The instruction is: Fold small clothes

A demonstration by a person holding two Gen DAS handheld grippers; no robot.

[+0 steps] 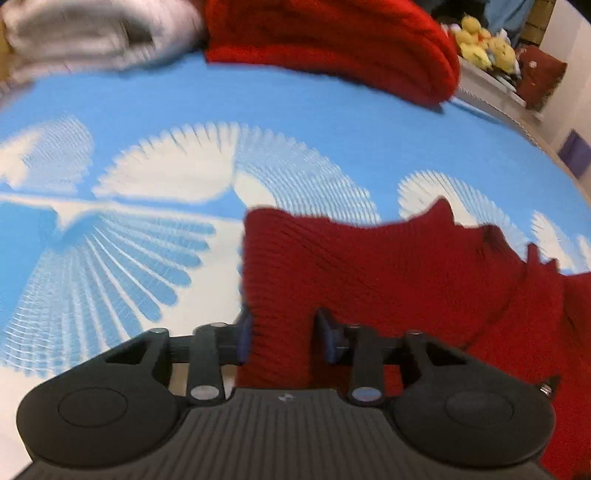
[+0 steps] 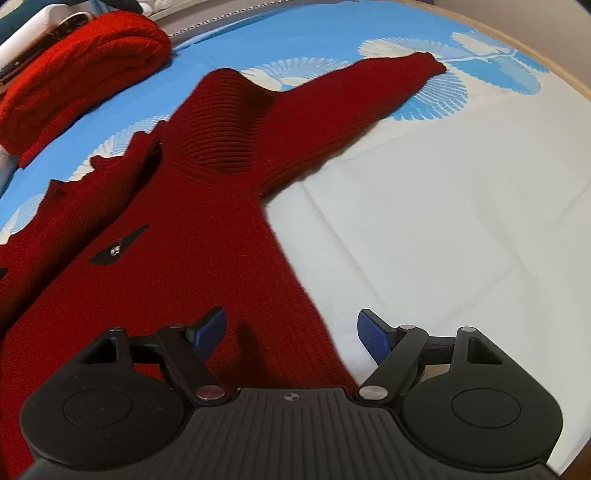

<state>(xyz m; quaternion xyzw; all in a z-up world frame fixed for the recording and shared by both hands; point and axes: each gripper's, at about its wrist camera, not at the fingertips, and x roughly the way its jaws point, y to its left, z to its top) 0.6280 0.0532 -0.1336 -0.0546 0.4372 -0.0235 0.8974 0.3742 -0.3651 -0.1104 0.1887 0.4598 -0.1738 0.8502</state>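
A dark red knit sweater [image 2: 207, 229] lies on the blue-and-white cloth [image 2: 461, 229], its turtleneck [image 2: 221, 125] raised and one sleeve [image 2: 369, 88] stretched to the far right. My left gripper [image 1: 284, 334] is shut on a fold of the sweater [image 1: 369, 266] and lifts its edge. My right gripper [image 2: 291, 334] is open just above the sweater's right side edge, one pad [image 2: 208, 332] over the knit, the other pad [image 2: 373, 336] over the cloth.
A folded bright red knit [image 1: 332, 40] and a grey folded garment [image 1: 85, 33] lie at the far edge; the red one also shows in the right wrist view [image 2: 77, 74]. Yellow plush toys [image 1: 484, 40] sit beyond the table. The table's wooden rim [image 2: 554, 70] curves at right.
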